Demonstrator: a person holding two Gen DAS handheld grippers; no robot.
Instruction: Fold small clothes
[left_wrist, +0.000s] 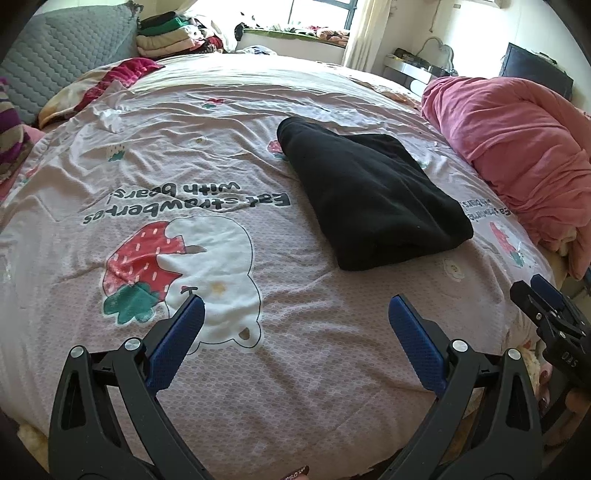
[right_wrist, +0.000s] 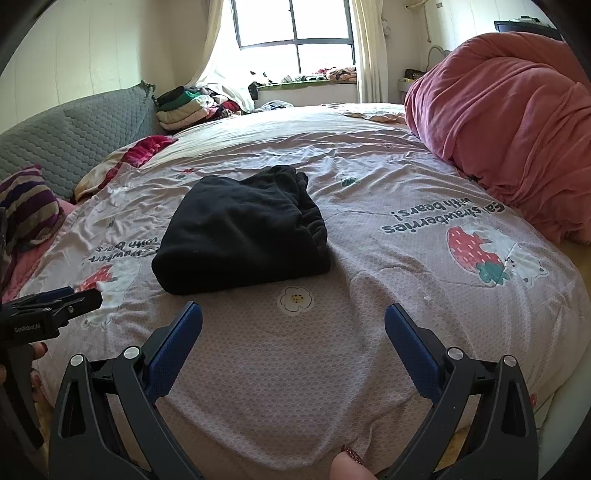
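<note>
A black garment (left_wrist: 369, 199) lies folded in a thick rectangle on the pink bedsheet (left_wrist: 295, 369); it also shows in the right wrist view (right_wrist: 240, 232). My left gripper (left_wrist: 295, 306) is open and empty, held above the sheet nearer the bed's front edge than the garment. My right gripper (right_wrist: 293, 314) is open and empty, just short of the garment's near edge. Each gripper shows at the edge of the other's view: the right one (left_wrist: 546, 306), the left one (right_wrist: 55, 306).
A bunched pink duvet (right_wrist: 509, 122) fills the right side of the bed. A grey quilted headboard (right_wrist: 81, 136), a striped pillow (right_wrist: 26, 206) and a red cloth (right_wrist: 144, 147) lie left. Stacked clothes (right_wrist: 184, 107) sit at the far corner under the window.
</note>
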